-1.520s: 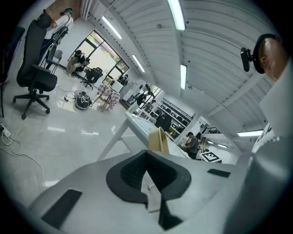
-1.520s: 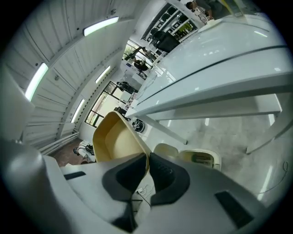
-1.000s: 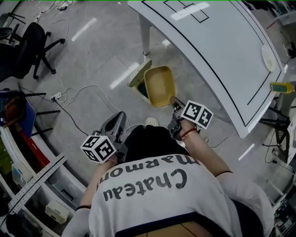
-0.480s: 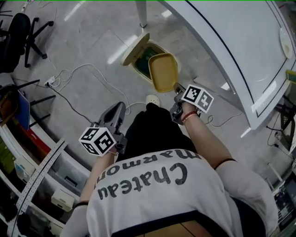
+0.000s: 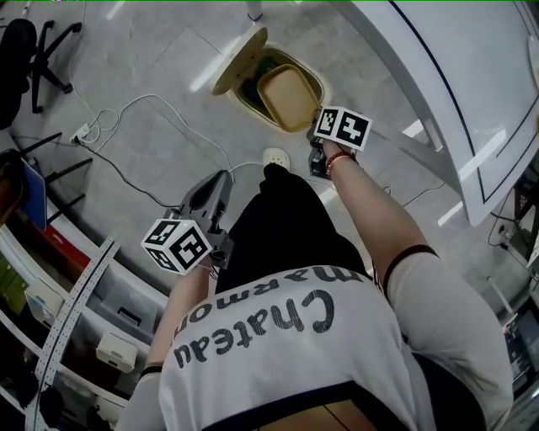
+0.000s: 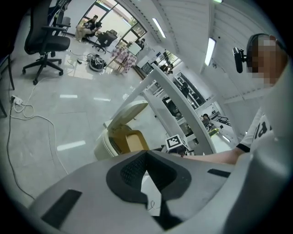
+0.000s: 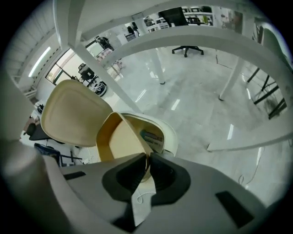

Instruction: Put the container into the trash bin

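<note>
A beige trash bin [image 5: 249, 94] stands on the floor with its lid [image 5: 238, 61] flipped open. The shallow yellow container [image 5: 289, 94] hangs tilted over the bin's mouth, its far end inside the opening. My right gripper [image 5: 317, 133] is shut on the container's near rim. In the right gripper view the rim of the container [image 7: 120, 138] is pinched between the pads, with the bin [image 7: 161, 132] and lid [image 7: 72, 113] just behind it. My left gripper [image 5: 220, 180] hangs shut and empty by the person's left leg, pointing at the bin [image 6: 104, 145].
A white table [image 5: 472, 76] overhangs the bin on the right, one leg [image 5: 255, 10] close behind it. A cable [image 5: 143, 105] loops over the floor to the left. Shelving [image 5: 59, 311] lines the left edge, and an office chair [image 5: 21, 50] stands far left.
My right gripper has sunk with the container, from above the bin down into its mouth. The left gripper has dropped a little. The view has shifted toward the bin.
</note>
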A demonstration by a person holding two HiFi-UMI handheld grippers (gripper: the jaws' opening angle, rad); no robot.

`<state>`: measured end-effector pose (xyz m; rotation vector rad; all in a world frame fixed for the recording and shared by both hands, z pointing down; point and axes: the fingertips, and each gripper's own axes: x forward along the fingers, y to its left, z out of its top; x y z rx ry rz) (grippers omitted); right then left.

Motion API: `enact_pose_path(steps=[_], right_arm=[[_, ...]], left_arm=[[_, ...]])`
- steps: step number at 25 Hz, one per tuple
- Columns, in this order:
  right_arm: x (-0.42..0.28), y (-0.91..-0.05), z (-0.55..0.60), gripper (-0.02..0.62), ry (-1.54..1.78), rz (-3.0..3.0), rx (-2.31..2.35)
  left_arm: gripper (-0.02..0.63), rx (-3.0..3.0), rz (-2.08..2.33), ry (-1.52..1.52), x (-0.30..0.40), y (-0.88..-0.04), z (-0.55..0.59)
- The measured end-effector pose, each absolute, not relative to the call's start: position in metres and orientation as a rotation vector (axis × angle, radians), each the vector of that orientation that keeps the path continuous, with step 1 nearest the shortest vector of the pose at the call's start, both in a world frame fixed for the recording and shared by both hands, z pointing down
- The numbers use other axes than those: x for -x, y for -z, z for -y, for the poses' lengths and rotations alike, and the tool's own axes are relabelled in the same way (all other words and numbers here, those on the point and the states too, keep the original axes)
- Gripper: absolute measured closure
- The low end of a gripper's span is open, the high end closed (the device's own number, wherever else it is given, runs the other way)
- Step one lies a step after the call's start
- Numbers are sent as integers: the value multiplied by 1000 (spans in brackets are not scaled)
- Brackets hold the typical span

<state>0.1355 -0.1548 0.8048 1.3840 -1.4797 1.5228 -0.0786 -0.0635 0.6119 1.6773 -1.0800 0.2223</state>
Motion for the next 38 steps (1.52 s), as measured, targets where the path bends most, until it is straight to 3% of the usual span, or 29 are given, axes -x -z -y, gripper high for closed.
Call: enact_pose_path(steps=[18, 30, 38], right_arm=[[-114, -882, 178, 555, -1215, 1407, -1282], [-80, -903, 214, 555, -732, 1459, -1063], [-64, -933, 223, 555, -742, 1412, -987]], left_arm=[[583, -1547, 1252, -257, 111, -634, 25], [583, -1463, 1288, -294, 117, -654, 5], [583, -1469, 1285, -318, 124, -664, 11]])
